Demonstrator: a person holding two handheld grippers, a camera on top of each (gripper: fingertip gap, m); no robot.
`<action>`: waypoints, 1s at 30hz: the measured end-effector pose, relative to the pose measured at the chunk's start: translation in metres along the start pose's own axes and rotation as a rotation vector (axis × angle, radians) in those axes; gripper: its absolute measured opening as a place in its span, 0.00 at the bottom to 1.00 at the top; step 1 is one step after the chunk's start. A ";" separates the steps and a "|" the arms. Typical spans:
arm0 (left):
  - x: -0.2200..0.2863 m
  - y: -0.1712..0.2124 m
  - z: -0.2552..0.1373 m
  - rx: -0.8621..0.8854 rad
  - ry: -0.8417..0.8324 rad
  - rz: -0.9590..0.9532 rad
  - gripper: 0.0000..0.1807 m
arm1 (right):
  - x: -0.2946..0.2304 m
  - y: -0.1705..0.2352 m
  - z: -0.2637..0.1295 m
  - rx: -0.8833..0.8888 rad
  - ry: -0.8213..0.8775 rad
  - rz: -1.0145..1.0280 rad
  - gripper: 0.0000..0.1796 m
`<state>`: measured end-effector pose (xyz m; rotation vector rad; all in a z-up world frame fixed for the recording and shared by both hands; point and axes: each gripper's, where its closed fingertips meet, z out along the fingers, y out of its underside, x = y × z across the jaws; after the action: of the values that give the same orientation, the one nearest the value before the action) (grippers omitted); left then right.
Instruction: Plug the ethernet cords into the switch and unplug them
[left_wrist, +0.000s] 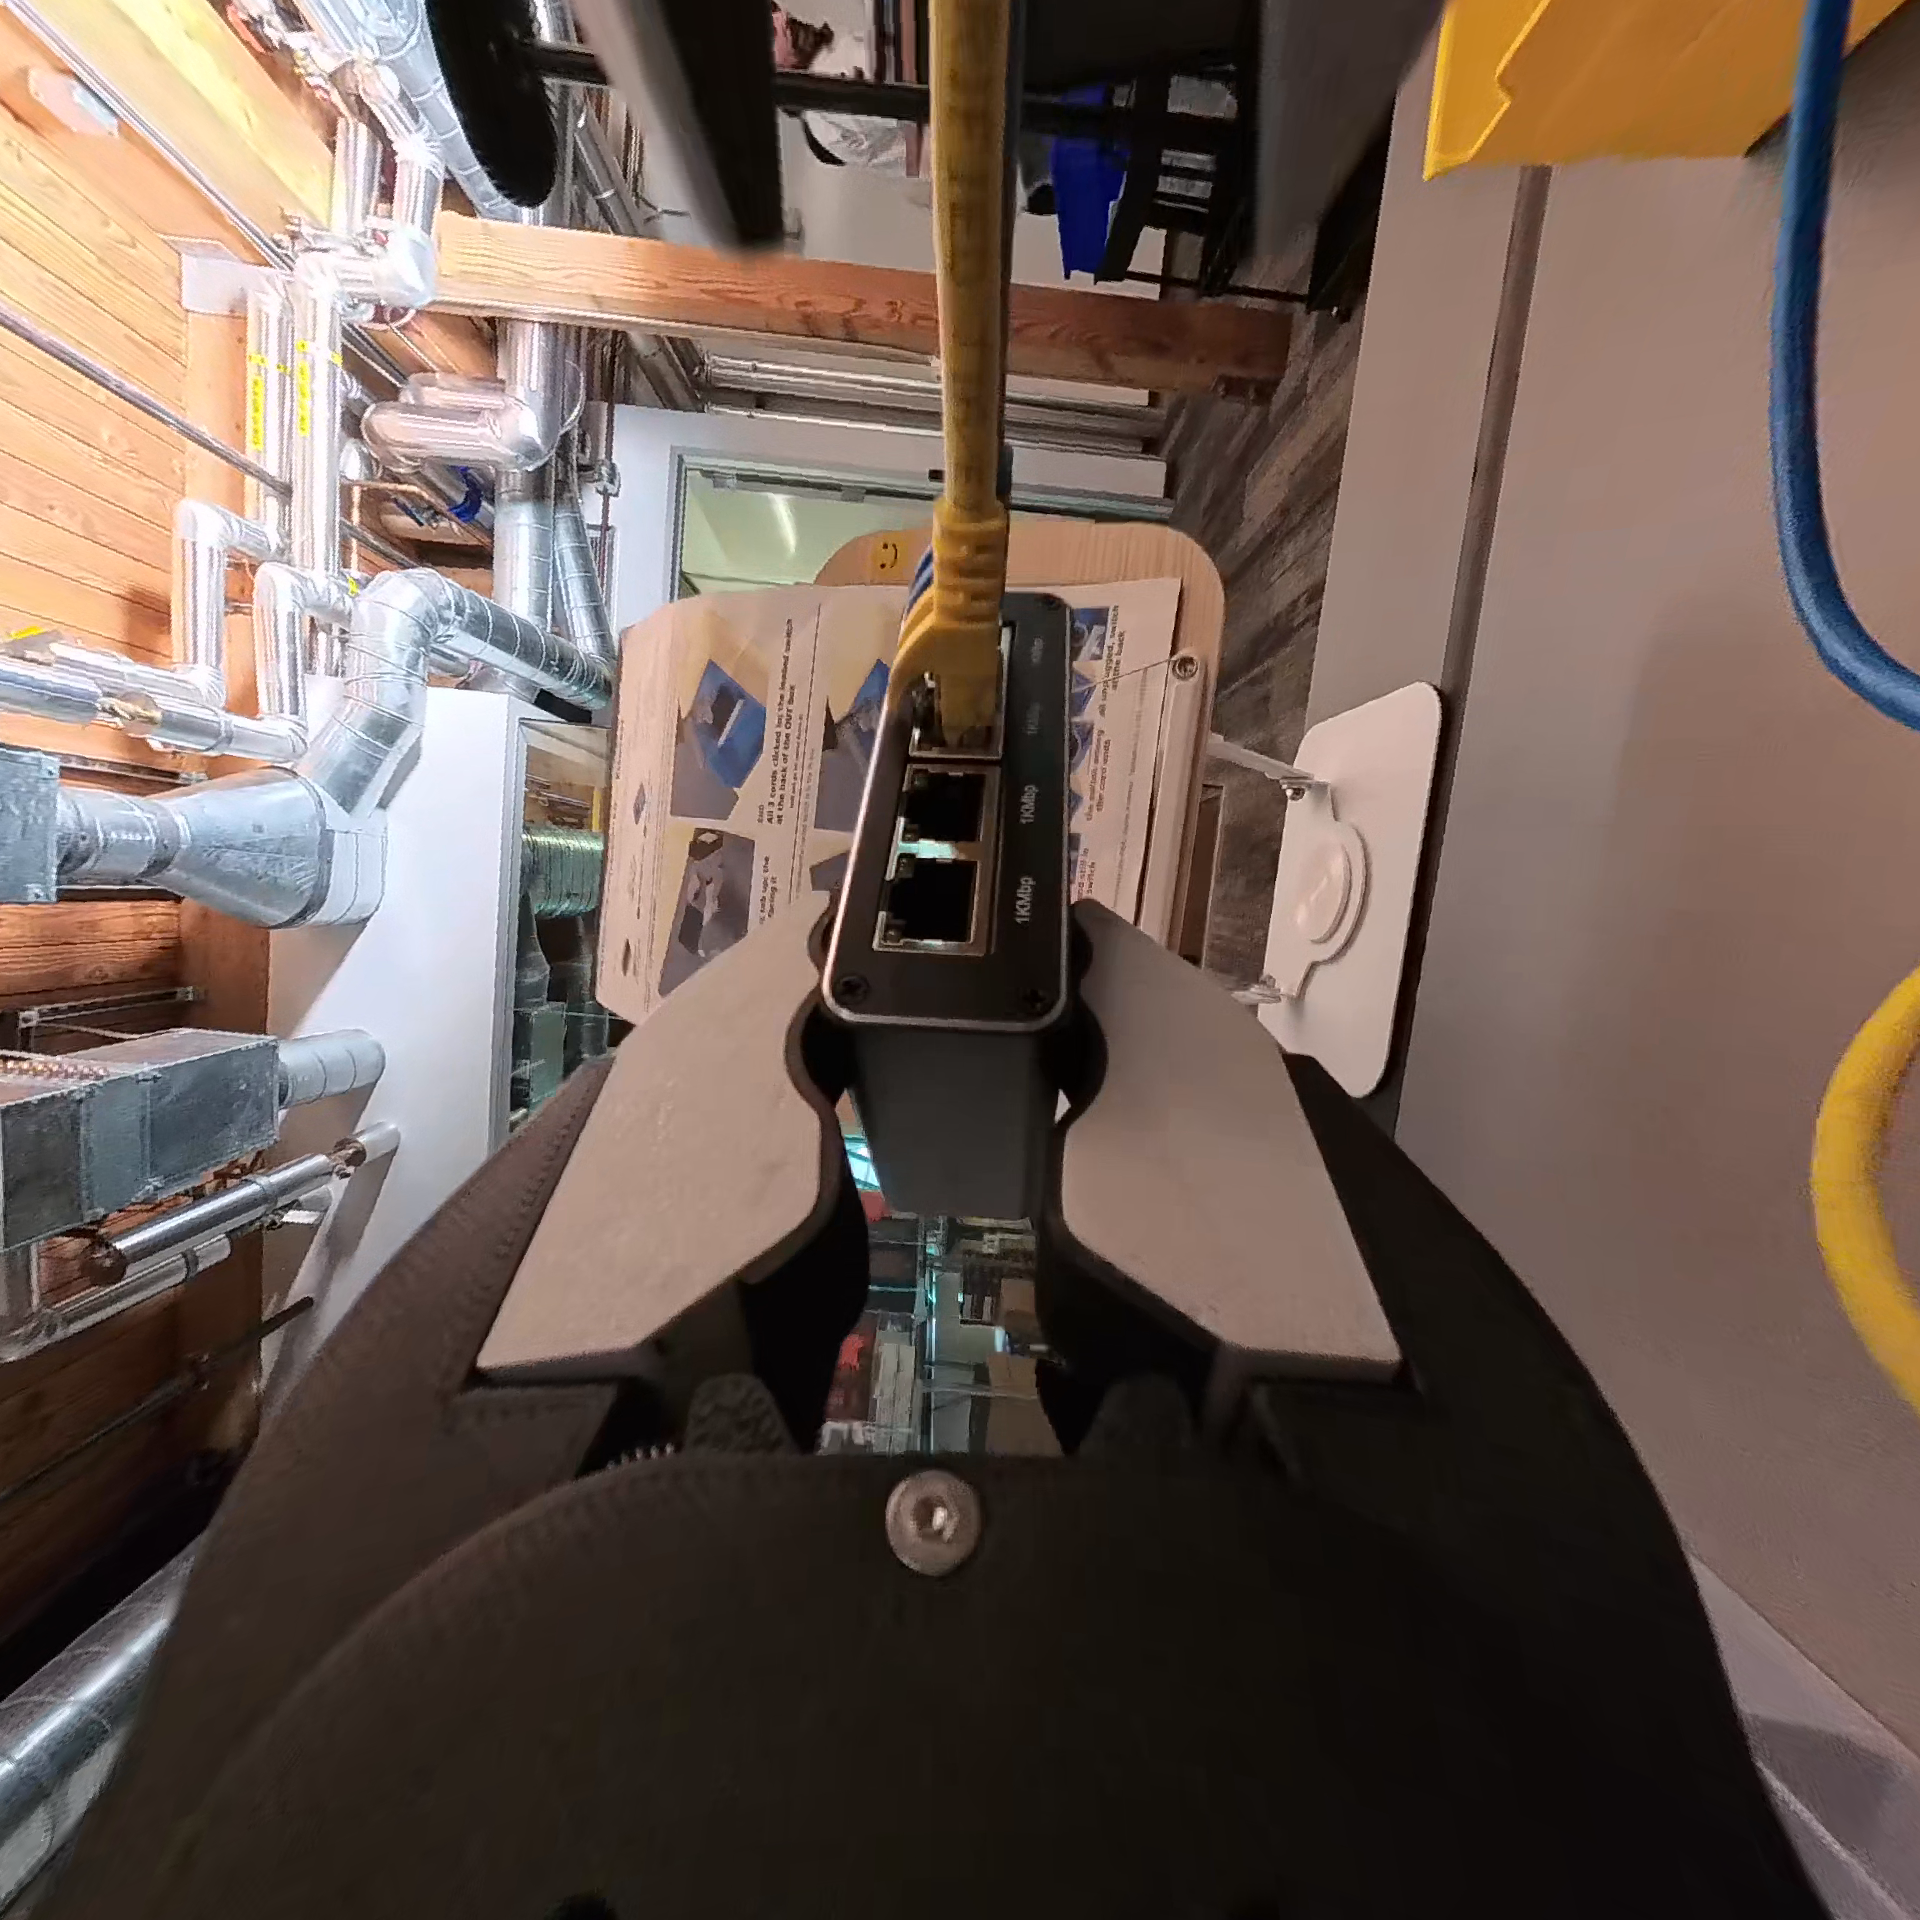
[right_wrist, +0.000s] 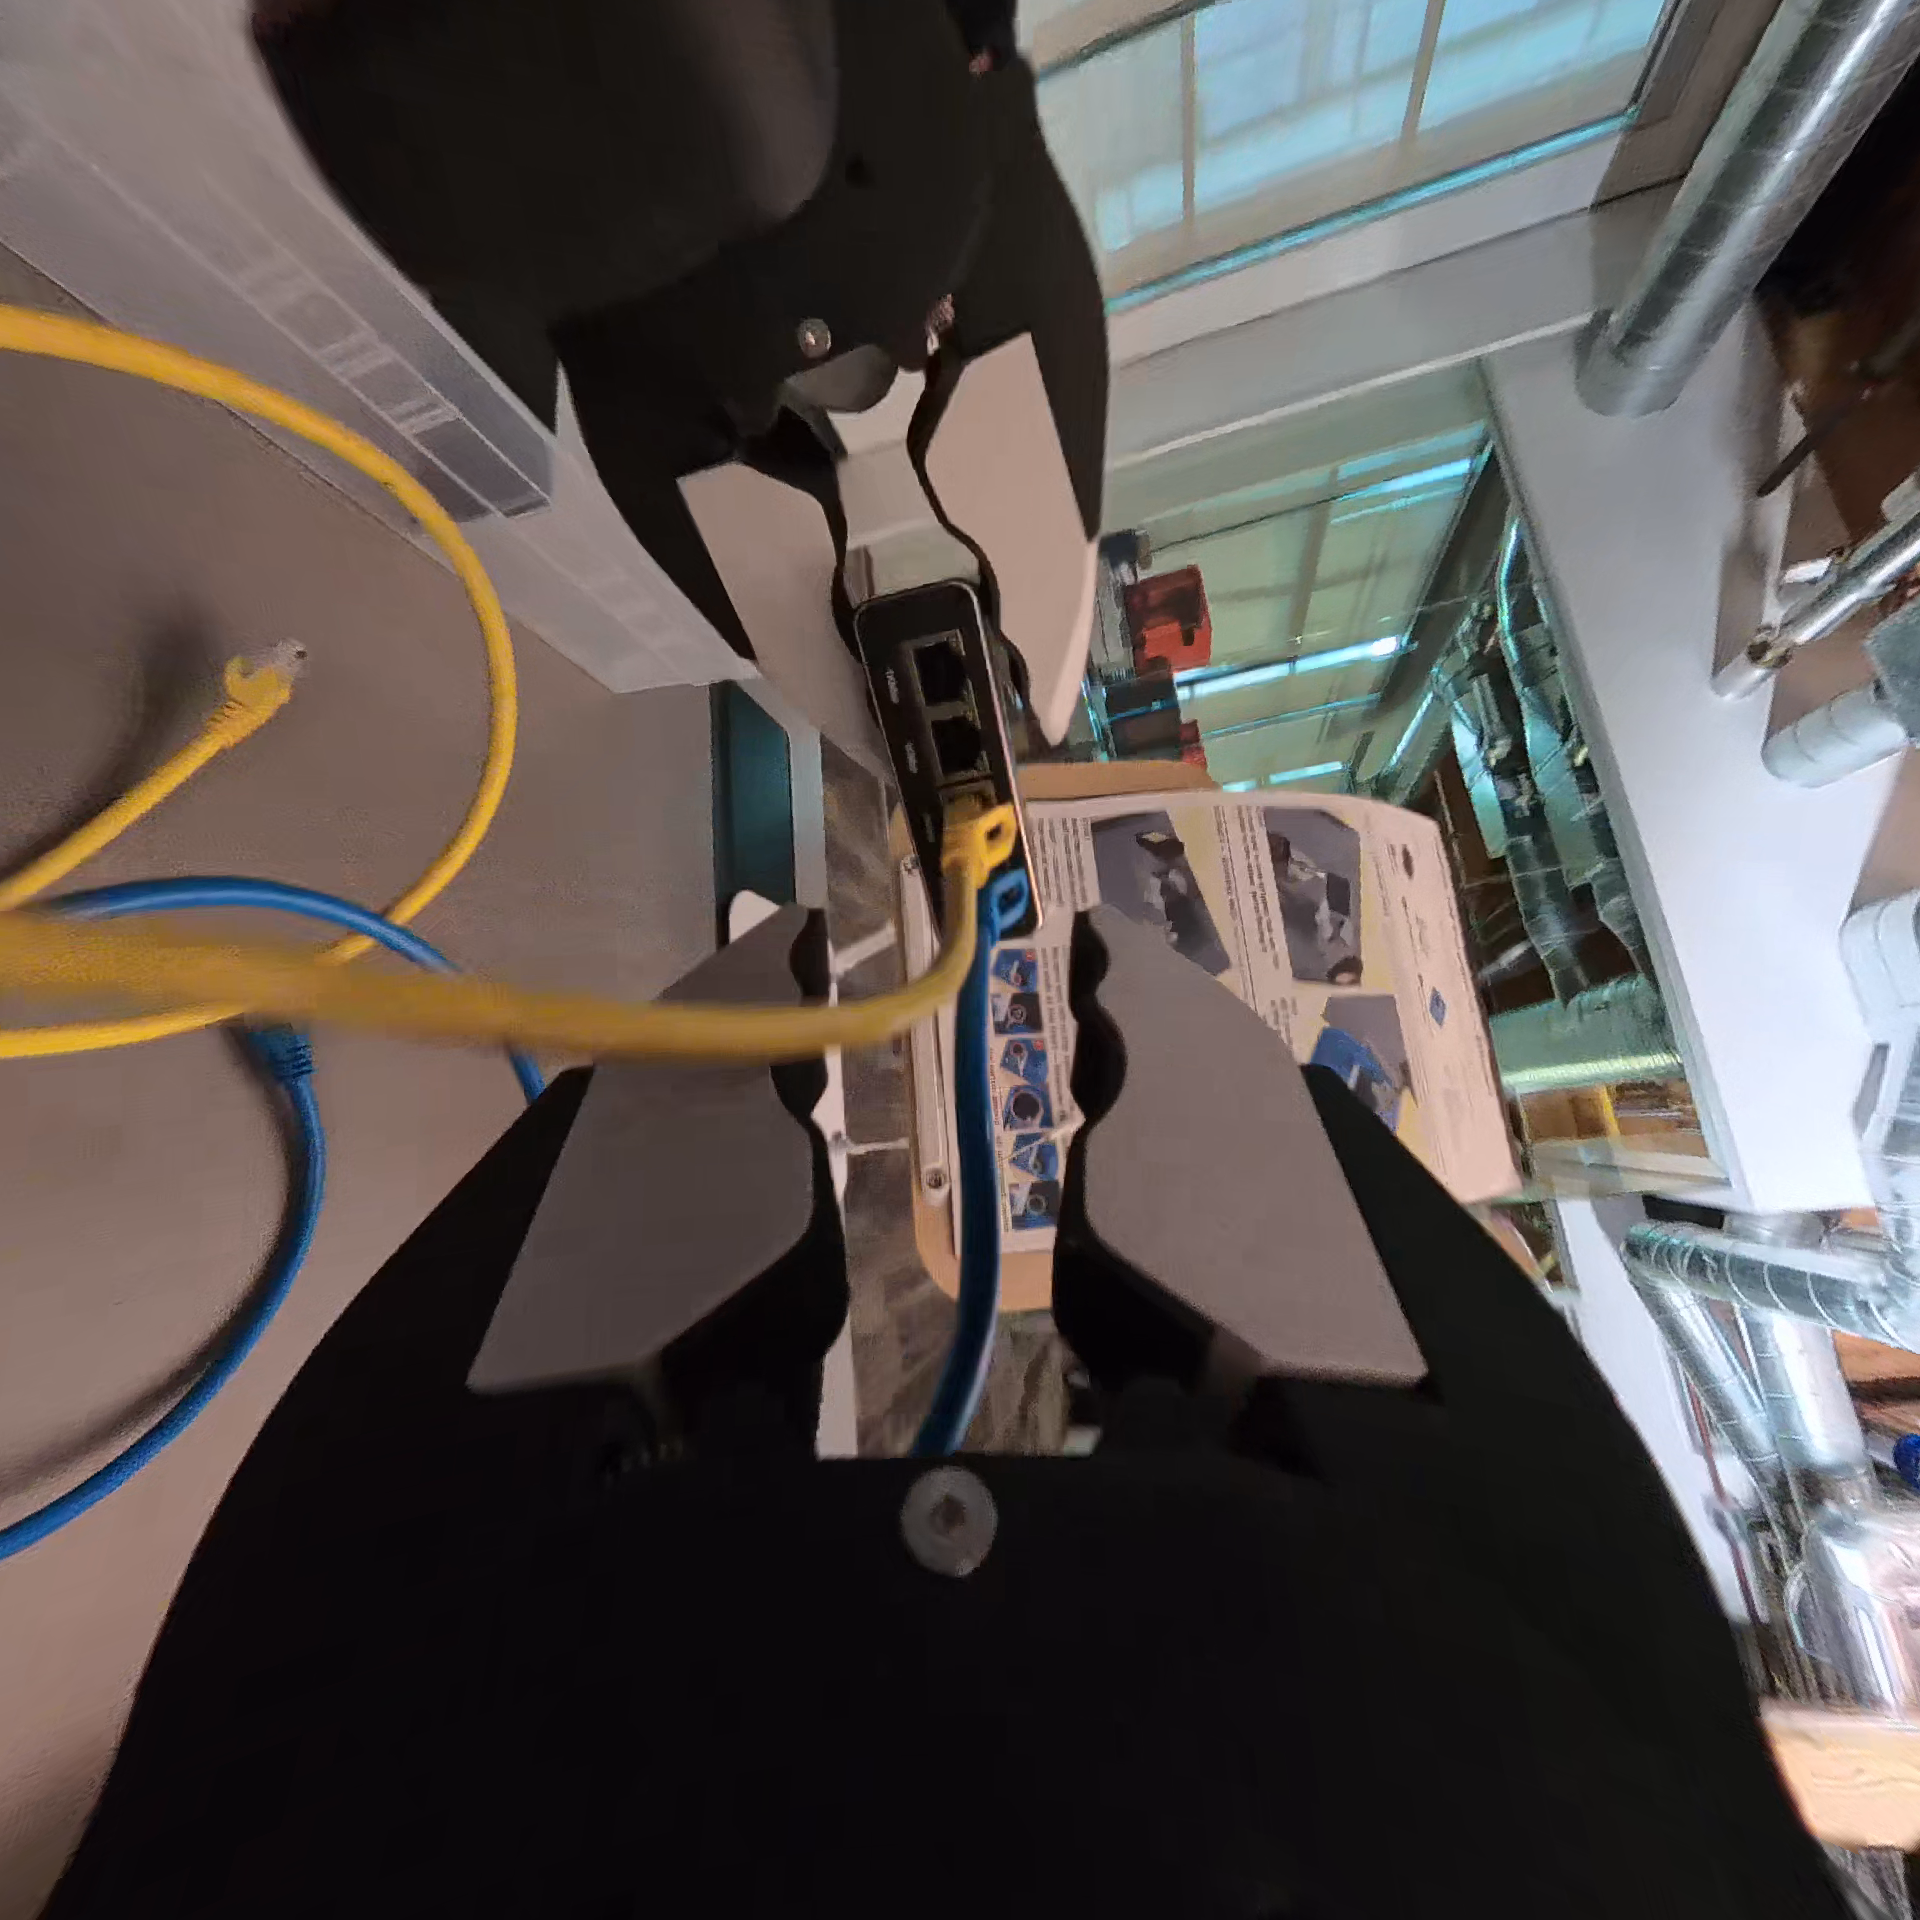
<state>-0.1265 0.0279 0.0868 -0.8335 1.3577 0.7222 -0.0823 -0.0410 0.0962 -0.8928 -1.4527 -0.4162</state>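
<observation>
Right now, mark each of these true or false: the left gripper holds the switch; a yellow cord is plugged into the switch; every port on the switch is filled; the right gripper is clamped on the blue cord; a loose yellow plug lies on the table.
1. The left gripper holds the switch: true.
2. A yellow cord is plugged into the switch: true.
3. Every port is filled: false; two ports nearest the left gripper are empty.
4. The right gripper is clamped on the blue cord: false; its fingers are apart, the cord running between them.
5. A loose yellow plug lies on the table: true.
</observation>
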 end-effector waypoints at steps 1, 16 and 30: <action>0.001 -0.004 0.000 0.004 -0.001 0.007 0.20 | 0.000 0.003 0.005 -0.046 0.016 -0.008 0.25; 0.012 -0.039 -0.002 0.076 0.000 0.068 0.20 | -0.009 0.009 0.008 -0.158 -0.010 -0.102 0.13; 0.007 -0.041 -0.003 0.073 -0.001 0.031 0.20 | -0.002 0.008 0.006 -0.158 0.045 -0.128 0.08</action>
<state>-0.0928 0.0028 0.0832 -0.7549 1.3906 0.6930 -0.0812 -0.0321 0.0912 -0.9125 -1.4554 -0.6502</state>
